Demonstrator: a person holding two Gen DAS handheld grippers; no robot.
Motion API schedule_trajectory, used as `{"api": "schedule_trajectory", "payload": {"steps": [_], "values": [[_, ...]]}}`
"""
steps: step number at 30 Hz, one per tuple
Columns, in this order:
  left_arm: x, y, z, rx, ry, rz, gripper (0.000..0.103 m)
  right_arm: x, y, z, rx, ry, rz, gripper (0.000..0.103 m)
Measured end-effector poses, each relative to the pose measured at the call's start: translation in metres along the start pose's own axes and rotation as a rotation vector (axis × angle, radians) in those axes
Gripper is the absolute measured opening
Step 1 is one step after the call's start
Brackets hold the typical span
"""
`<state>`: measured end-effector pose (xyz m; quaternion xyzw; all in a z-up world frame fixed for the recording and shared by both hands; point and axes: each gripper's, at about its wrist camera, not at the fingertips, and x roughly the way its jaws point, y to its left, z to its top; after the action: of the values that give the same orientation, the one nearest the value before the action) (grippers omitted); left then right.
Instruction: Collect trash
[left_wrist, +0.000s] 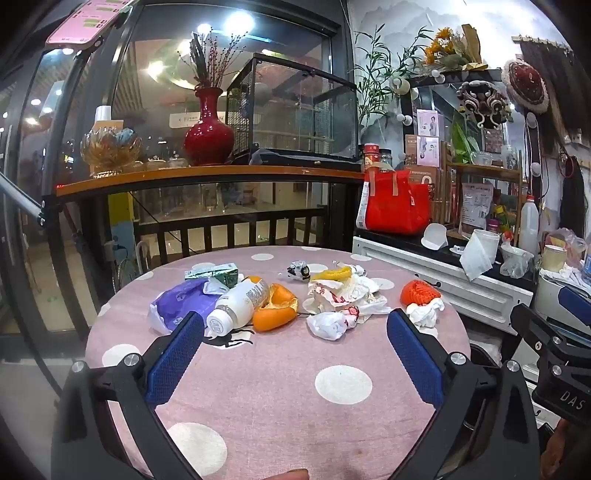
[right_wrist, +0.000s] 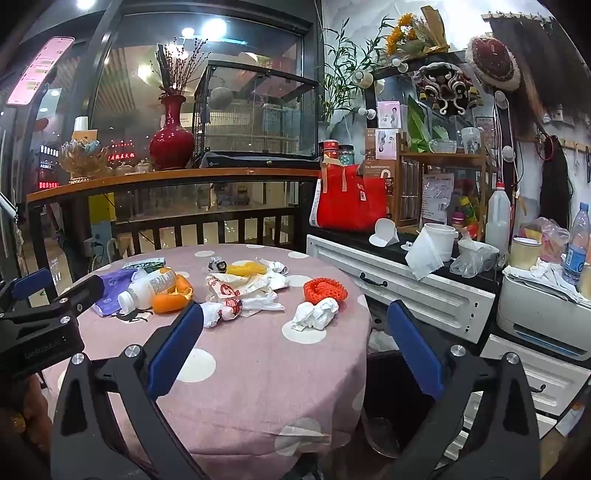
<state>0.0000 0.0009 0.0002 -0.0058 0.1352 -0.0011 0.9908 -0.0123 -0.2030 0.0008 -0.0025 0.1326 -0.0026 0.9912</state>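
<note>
above a pink dotted table, left tongs spread wide, right tongs likewise, litter scattered beyond

White "DAS" lettering on the black body of the right claw, cut by the frame edge. Faint embossed lettering on the left claw body, not legible. Red neon characters beyond the window, too small to read. Bottle label print unreadable.
</note>
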Motion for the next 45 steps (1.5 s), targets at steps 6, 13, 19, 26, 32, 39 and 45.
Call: {"api": "schedule_trajectory", "payload": {"steps": [6,13,19,26,32,39,45], "values": [[0.0005,0.0014,0.0009,0.009,-0.002,0.0,0.098,-0.0003,-0.0009,-0.0002,0.003,-0.008,-0.001,0.098],[0.001,-0.0041,-0.0034,0.014,-0.002,-0.004,0.098,0.002,0.0002,-0.0037,0.006,-0.013,-0.004,0.098],[-0.0013,-0.002,-0.0023,0.014,-0.002,-0.009,0.098,-0.0007,-0.0025,-0.0012,0.014,-0.016,-0.003,0.098],[-0.0003,-0.0027,-0.0026,0.018,0.002,-0.013,0.098,0.0002,-0.0031,-0.002,0.015,-0.016,-0.005,0.098],[-0.0002,-0.0038,-0.0031,0.018,0.001,-0.012,0.098,0.0004,-0.0035,-0.0018,0.015,-0.015,-0.005,0.098],[0.0001,-0.0044,-0.0034,0.018,0.002,-0.011,0.098,0.0006,-0.0038,-0.002,0.016,-0.015,-0.004,0.098],[0.0001,-0.0044,-0.0033,0.018,0.001,-0.01,0.098,0.0009,-0.0039,-0.0027,0.017,-0.015,-0.004,0.098]]}}
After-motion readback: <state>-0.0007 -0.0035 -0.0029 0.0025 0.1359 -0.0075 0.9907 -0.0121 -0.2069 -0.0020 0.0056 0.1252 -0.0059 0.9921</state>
